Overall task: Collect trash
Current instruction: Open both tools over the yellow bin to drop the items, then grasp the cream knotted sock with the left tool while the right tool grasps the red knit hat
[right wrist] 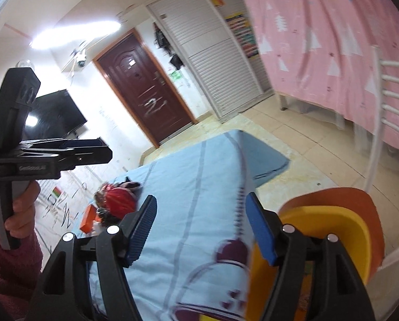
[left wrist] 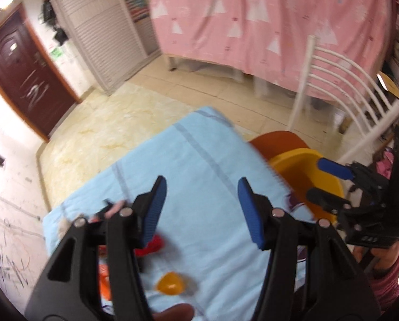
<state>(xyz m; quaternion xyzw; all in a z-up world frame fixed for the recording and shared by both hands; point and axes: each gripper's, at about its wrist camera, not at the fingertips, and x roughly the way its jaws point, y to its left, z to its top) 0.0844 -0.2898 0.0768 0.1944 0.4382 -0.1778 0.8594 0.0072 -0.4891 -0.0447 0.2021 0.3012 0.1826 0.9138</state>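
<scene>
My left gripper (left wrist: 202, 195) hangs open over a table under a light blue cloth (left wrist: 188, 160), with nothing between its blue pads. Below it on the cloth lie a small orange-yellow piece (left wrist: 170, 285), a red crumpled item (left wrist: 152, 243) and an orange box (left wrist: 103, 278). My right gripper (right wrist: 202, 208) is open and empty too, over the cloth's right edge beside a yellow bin (right wrist: 319, 230). In the left wrist view the right gripper (left wrist: 325, 183) sits above the yellow bin (left wrist: 301, 176). The red item (right wrist: 119, 200) and orange box (right wrist: 88, 219) also show in the right wrist view.
An orange seat or tub (right wrist: 333, 198) stands behind the yellow bin. A white slatted chair (left wrist: 341, 85) stands at the right, with a pink-draped bed (left wrist: 252, 21) behind. A brown door (right wrist: 146, 91) and white wardrobe (right wrist: 212, 58) line the far wall. Pale scraps (left wrist: 113, 210) lie at the cloth's left edge.
</scene>
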